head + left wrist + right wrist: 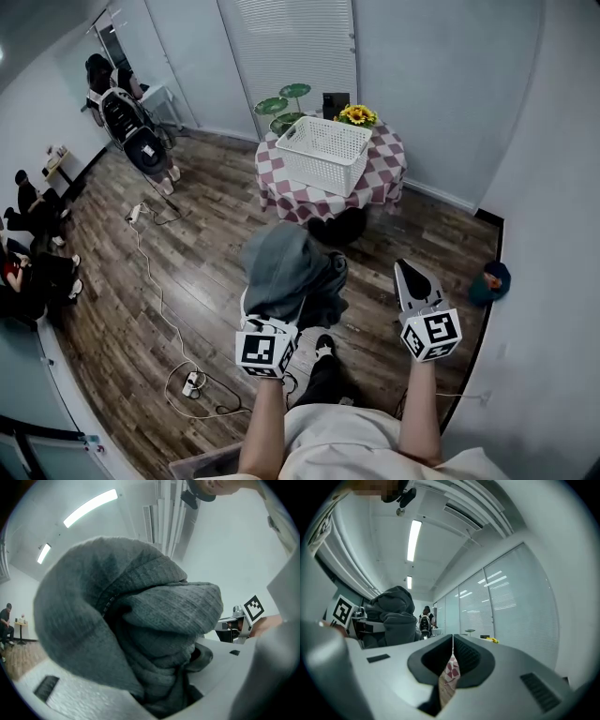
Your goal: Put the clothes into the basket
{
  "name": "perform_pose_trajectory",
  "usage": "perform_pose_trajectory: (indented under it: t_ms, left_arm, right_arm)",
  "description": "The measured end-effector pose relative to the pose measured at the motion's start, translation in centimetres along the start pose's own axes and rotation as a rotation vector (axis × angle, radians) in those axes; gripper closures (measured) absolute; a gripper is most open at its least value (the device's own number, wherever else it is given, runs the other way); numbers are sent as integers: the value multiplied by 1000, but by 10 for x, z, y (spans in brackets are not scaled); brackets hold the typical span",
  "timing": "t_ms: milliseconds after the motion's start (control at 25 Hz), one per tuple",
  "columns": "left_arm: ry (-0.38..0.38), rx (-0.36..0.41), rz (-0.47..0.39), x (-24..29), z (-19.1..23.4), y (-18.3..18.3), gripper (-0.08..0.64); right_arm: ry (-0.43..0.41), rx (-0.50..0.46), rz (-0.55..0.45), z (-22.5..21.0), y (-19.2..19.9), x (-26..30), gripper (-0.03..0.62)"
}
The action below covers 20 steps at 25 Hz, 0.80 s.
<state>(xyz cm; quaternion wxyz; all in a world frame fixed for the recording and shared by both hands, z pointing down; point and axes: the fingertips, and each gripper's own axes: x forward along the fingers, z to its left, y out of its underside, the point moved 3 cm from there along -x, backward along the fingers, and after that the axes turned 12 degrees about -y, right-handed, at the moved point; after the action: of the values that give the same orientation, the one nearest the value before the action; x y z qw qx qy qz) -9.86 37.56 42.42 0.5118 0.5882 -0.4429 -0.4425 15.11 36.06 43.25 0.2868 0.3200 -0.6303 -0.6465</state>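
Left gripper (277, 321) clamps a grey garment (284, 267) at frame centre; right gripper (410, 277) is closed and empty; basket (319, 174) sits on the table (388, 167) above

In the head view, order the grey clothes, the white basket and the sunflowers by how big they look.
Largest: grey clothes, though nearest the camera.
Next: white basket, a little smaller.
Smallest: sunflowers, by far.
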Motion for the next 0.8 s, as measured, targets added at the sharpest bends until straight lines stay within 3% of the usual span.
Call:
perform_pose_trajectory:
  t_ms: [160, 320, 800]
  left_arm:
    - [-14, 27, -17, 18, 5, -9, 247]
    - [4, 3, -33, 37, 12, -12, 245]
    - [14, 5, 30, 92, 28, 5, 244]
  right_arm:
    - [-9, -14, -5, -8, -11, 18, 568]
    - [-27, -5, -51, -17, -20, 35, 568]
    - [-124, -84, 75, -24, -7, 96, 568]
